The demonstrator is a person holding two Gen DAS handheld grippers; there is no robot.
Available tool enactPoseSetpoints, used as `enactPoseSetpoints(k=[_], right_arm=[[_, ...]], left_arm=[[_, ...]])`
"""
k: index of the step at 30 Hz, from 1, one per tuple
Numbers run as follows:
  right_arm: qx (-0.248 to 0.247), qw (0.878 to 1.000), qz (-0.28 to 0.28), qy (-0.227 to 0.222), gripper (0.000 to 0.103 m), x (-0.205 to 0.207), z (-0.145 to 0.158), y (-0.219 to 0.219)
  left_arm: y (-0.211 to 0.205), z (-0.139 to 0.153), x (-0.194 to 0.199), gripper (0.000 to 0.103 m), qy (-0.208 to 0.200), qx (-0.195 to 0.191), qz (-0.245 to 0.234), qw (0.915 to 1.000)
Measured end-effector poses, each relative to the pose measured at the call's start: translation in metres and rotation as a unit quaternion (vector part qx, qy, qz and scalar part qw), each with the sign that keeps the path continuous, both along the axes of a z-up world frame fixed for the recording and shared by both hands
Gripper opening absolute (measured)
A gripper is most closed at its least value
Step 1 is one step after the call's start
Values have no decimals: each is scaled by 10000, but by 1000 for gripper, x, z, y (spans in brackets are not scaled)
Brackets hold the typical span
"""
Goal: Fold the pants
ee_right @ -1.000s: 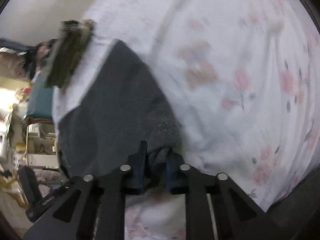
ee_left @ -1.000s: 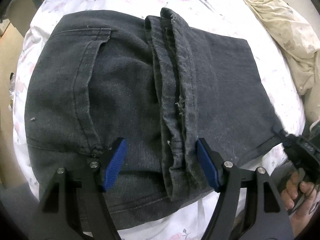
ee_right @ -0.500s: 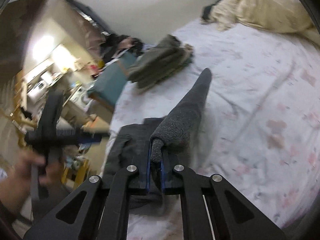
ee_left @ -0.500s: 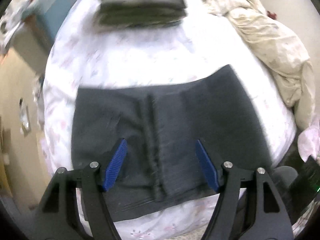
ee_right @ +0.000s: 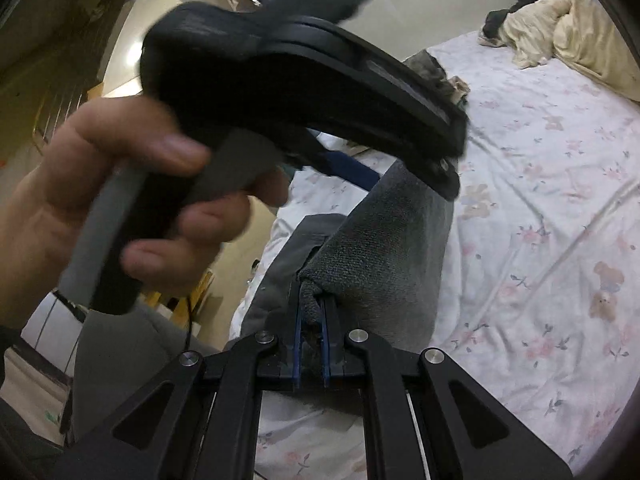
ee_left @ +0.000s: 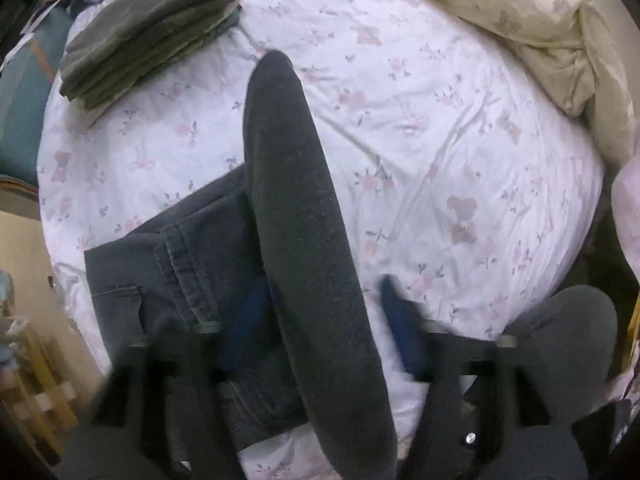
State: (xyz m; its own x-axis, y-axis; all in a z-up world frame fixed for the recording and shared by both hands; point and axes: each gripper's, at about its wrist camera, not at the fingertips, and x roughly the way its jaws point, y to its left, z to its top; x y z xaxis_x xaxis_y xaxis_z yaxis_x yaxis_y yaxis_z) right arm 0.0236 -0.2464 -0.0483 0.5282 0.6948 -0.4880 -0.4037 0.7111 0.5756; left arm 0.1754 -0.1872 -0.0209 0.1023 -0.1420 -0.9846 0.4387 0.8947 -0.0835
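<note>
Over bedsheet (ee_left: pixel 460 128): right tool (ee_right: pixel 311 332) pinches pants (ee_left: pixel 296 216) fold; left tool (ee_left: pixel 320 320) blurred, spread wide.

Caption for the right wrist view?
Right hand-held gripper shut on dark pants over floral bed sheet; left hand-held gripper alongside.

Folded olive clothes (ee_left: pixel 148 32) and a cream blanket (ee_left: pixel 532 28) lie on the floral sheet (ee_left: pixel 460 140).

Left gripper (ee_left: pixel 320 320): blue-padded fingers spread wide, straddling the lifted pants (ee_left: pixel 304 240) fold, blurred.
Right gripper (ee_right: pixel 311 344): fingers pinched tight on the pants' edge.
Left hand (ee_right: pixel 120 200): wrapped around left gripper's handle, above the pants.
</note>
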Motion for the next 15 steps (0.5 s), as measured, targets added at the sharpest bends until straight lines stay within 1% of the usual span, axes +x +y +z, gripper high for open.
enactPoseSetpoints(k=[1, 3, 5, 7, 9, 10, 12, 13, 14, 15], right_arm=[[-22, 10000, 60, -31, 8, 0, 0, 4], [-82, 9999, 135, -51, 8, 2, -1, 9], [-5, 9997, 228, 69, 12, 3, -3, 11], [1, 9998, 172, 69, 12, 0, -2, 9], [169, 9998, 84, 101, 13, 0, -1, 1], [329, 9994, 26, 135, 17, 1, 0, -5], [486, 9987, -117, 134, 32, 2, 1, -15], [592, 9980, -182, 140, 49, 3, 1, -19], [772, 9965, -277, 173, 61, 5, 0, -25], [869, 9954, -341, 209, 61, 7, -2, -28]], left_arm=[[4, -1, -1, 11, -12, -15, 4, 10000], [14, 0, -4, 7, -147, -55, 5, 9999], [30, 3, -6, 7, -213, -137, 92, 9996], [48, 7, -5, 6, -236, -224, 166, 9993], [71, 11, -3, 6, -250, -348, 330, 9985], [82, 12, -2, 6, -238, -417, 462, 9978], [108, 17, -3, 6, -235, -675, 742, 9947], [120, 20, -4, 6, -272, -755, 819, 9934], [128, 23, -6, 6, -305, -806, 875, 9924], [139, 27, -8, 6, -331, -892, 951, 9909]])
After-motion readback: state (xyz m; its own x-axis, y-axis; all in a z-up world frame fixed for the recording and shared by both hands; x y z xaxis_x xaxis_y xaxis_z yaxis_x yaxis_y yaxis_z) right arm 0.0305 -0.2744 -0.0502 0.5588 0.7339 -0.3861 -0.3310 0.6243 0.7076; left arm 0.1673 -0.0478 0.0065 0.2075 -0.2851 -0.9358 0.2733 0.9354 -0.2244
